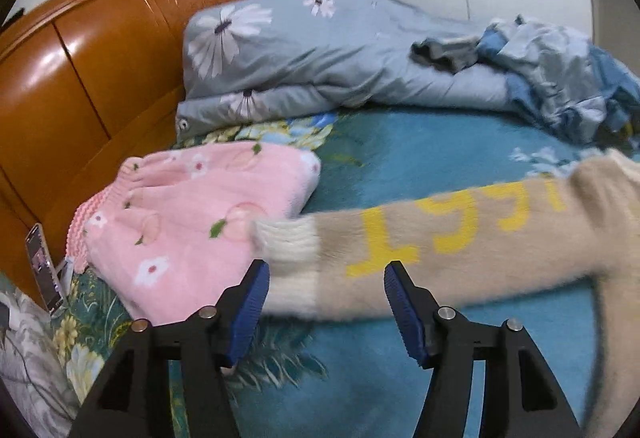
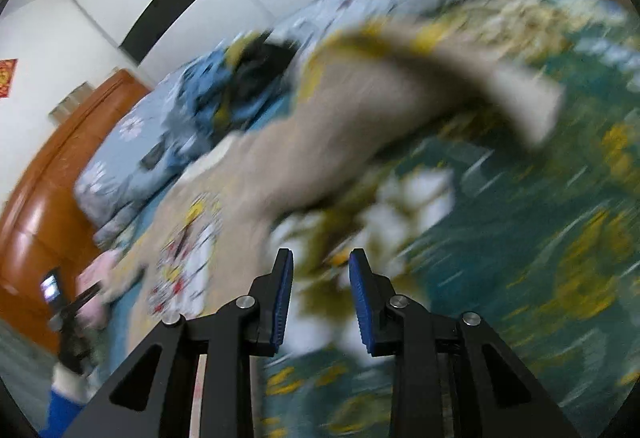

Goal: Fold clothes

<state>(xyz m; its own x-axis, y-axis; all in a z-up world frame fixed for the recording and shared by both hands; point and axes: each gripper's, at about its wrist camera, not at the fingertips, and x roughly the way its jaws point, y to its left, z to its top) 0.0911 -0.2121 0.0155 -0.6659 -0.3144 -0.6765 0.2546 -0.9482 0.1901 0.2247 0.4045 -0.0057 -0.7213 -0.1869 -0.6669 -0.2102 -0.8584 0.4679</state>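
Observation:
A beige fuzzy sweater (image 1: 460, 250) with yellow digits on its sleeve lies across the teal floral bed; the sleeve's white cuff (image 1: 286, 242) points left. My left gripper (image 1: 326, 278) is open, its blue pads just in front of the sleeve, holding nothing. A folded pink floral sweater (image 1: 192, 226) lies to the left, next to the cuff. In the blurred right wrist view the beige sweater (image 2: 304, 141) spreads on the bed with one sleeve (image 2: 500, 85) raised to the right. My right gripper (image 2: 320, 266) is open and empty above the bedspread.
A folded grey-blue floral quilt (image 1: 312, 53) and crumpled blue bedding (image 1: 560, 77) lie at the back. An orange wooden headboard (image 1: 80, 77) stands at left, with a phone (image 1: 42, 266) leaning on it. The left gripper and hand (image 2: 76, 322) show at the right view's lower left.

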